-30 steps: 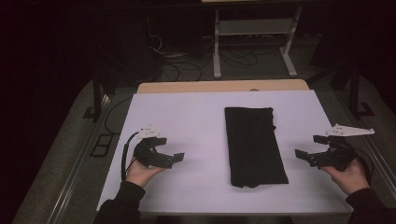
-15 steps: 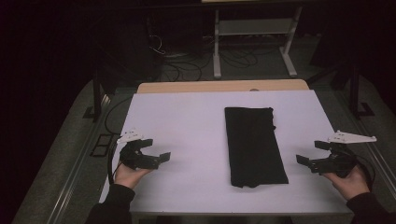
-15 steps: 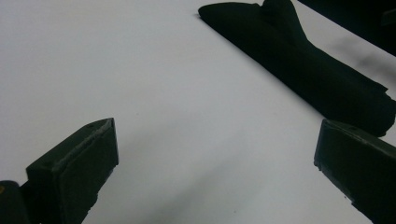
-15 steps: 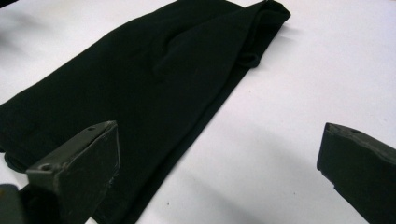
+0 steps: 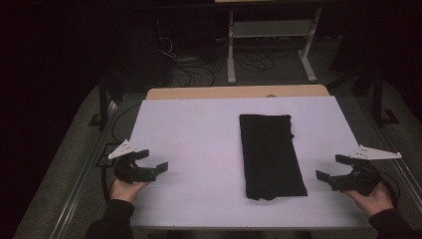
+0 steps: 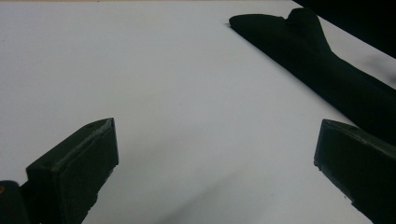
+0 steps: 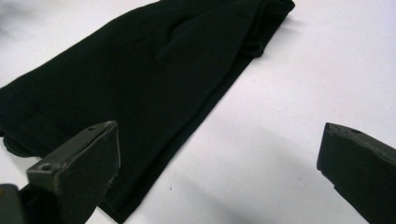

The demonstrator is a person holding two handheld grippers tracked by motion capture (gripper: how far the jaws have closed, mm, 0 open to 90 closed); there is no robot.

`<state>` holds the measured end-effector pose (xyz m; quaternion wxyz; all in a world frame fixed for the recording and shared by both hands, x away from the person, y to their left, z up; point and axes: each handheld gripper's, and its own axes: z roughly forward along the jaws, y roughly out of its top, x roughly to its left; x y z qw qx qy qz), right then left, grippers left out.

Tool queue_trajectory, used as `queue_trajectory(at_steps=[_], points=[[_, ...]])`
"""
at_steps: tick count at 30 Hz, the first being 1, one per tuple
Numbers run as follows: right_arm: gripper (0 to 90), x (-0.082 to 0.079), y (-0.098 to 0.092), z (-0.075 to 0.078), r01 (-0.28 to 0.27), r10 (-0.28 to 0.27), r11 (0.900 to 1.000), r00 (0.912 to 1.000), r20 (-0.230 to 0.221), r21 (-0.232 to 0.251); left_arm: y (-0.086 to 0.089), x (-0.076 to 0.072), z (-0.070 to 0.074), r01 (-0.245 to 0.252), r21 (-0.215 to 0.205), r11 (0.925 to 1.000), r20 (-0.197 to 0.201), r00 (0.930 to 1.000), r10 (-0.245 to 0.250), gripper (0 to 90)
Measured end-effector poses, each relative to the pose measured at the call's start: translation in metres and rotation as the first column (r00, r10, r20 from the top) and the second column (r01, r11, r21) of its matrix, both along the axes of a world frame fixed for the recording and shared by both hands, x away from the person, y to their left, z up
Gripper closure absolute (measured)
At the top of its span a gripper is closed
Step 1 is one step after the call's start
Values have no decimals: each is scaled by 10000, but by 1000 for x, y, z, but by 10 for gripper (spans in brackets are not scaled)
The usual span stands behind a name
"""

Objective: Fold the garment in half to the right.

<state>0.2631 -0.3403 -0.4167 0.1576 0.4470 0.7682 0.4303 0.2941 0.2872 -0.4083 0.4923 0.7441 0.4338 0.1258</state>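
Note:
A black cloth (image 5: 271, 154), folded into a long strip, lies flat on the white table top (image 5: 199, 129), right of centre. My left gripper (image 5: 152, 162) rests near the table's left front edge, open and empty, pointing toward the cloth (image 6: 322, 65) well to its right. At the right front edge my right gripper (image 5: 332, 169) is open too, a short way from the cloth's near right corner. The cloth (image 7: 140, 79) spreads ahead of its jaws with nothing between them.
The white sheet covers a wooden table whose far edge (image 5: 239, 92) shows bare. Beyond it stand a white metal rack (image 5: 271, 35) and loose cables (image 5: 199, 64) on the dark floor. A metal rail (image 5: 84, 189) runs along the table's left side.
Both hands have drawn back toward the front of the table. The left gripper moved left and nearer the edge, the right one slightly down. The cloth has stayed put.

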Motion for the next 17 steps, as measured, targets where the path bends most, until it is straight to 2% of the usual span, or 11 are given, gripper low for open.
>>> queue_trajectory(at_steps=[8,13,17], points=[[0,-4,-1,-6,-39,39,10000,9999,-149,-23,12,-4,-6,-215,180,9996,-7,9998,215,0],[0,-5,-2,-8,-103,107,9997,9997,-231,202,16,-3,-10,-277,214,9994,-198,9994,281,0],[0,-5,-2,-9,-123,134,9994,9994,-307,330,15,-3,-10,-232,208,9995,-170,9996,236,0]])
